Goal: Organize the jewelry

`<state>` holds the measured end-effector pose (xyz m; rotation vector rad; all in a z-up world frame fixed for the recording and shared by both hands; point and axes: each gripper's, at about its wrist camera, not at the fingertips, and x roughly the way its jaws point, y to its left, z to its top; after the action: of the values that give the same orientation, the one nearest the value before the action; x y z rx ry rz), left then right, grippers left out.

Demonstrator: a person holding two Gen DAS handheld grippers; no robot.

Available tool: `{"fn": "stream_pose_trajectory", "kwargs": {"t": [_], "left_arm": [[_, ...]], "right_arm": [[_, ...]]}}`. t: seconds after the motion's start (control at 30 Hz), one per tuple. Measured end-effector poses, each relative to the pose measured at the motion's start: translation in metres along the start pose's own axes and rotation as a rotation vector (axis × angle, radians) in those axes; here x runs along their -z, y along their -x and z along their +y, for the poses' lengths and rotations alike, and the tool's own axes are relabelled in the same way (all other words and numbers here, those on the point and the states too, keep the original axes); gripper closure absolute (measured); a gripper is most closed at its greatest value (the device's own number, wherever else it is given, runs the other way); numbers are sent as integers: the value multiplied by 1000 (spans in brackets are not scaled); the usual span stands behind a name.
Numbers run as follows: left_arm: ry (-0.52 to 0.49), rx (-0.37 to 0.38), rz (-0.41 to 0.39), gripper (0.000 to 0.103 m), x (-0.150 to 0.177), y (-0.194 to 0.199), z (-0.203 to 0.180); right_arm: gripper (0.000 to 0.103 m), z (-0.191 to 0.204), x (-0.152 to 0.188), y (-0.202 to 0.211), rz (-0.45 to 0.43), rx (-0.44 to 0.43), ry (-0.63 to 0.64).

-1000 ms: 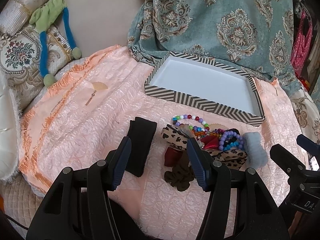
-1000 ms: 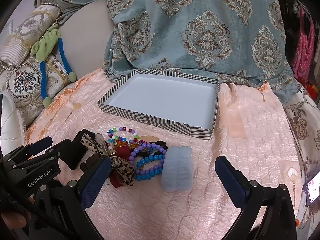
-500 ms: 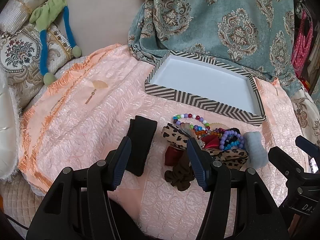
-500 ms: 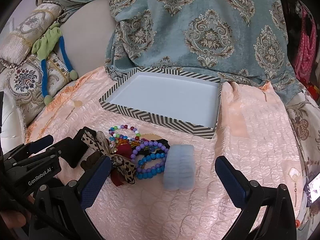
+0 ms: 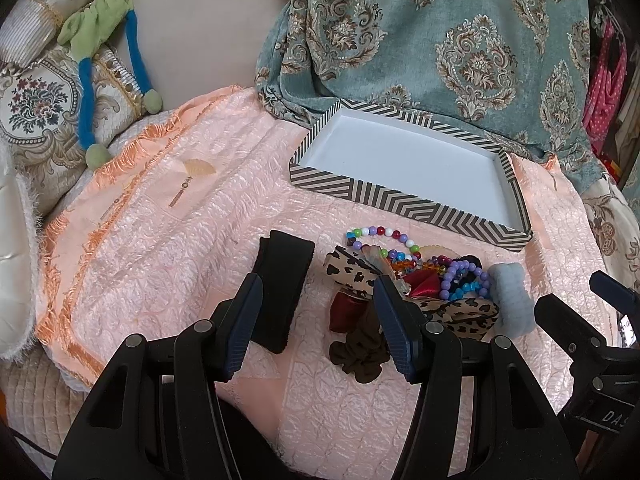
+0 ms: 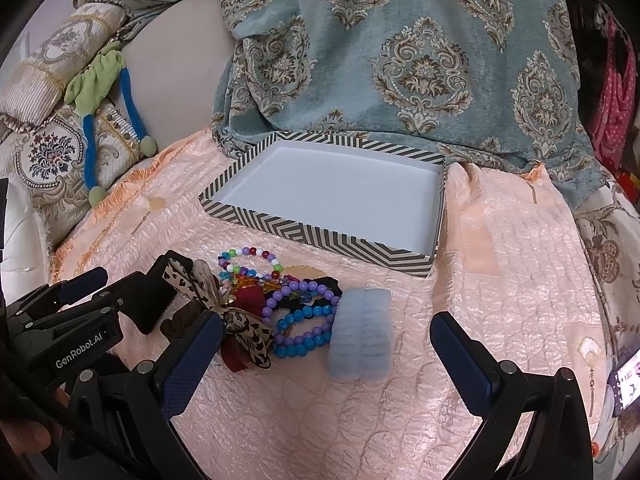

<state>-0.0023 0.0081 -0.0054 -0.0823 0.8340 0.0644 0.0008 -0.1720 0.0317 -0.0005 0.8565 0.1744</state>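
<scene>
A heap of jewelry lies on the pink quilted cloth: a multicoloured bead bracelet [image 5: 380, 236] [image 6: 248, 258], purple and blue bead bracelets [image 6: 304, 320], a leopard-print bow [image 6: 240, 316] [image 5: 352, 270], a brown scrunchie [image 5: 360, 352] and a pale blue fluffy scrunchie [image 6: 360, 336] [image 5: 512, 300]. A black band [image 5: 282, 280] lies to the left of the heap. Behind them stands an empty zigzag-striped tray [image 5: 400, 196] [image 6: 320, 236]. My left gripper [image 5: 318, 308] is open above the black band and the heap's left side. My right gripper [image 6: 326, 322] is open wide, with the blue scrunchie lying below the gap, untouched.
A teal patterned drape [image 6: 400, 60] hangs right behind the tray. Embroidered cushions with a green and blue fabric tie [image 5: 104, 60] sit at the left. The cloth's fringed edge [image 5: 60, 280] runs along the left side. Pink dotted fabric [image 6: 612, 92] shows at the far right.
</scene>
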Motion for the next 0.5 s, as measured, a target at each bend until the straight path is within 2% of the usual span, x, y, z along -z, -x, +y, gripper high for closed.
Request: {"fn": "stream_pose_trajectory", "kwargs": {"t": [0.23, 0.5], "left_arm": [[9, 12, 31, 45, -3, -2, 4], [91, 101, 117, 45, -25, 2, 38]], "right_arm": [[0, -2, -1, -1, 2, 1, 1], [0, -17, -3, -6, 6, -4, -18]]}}
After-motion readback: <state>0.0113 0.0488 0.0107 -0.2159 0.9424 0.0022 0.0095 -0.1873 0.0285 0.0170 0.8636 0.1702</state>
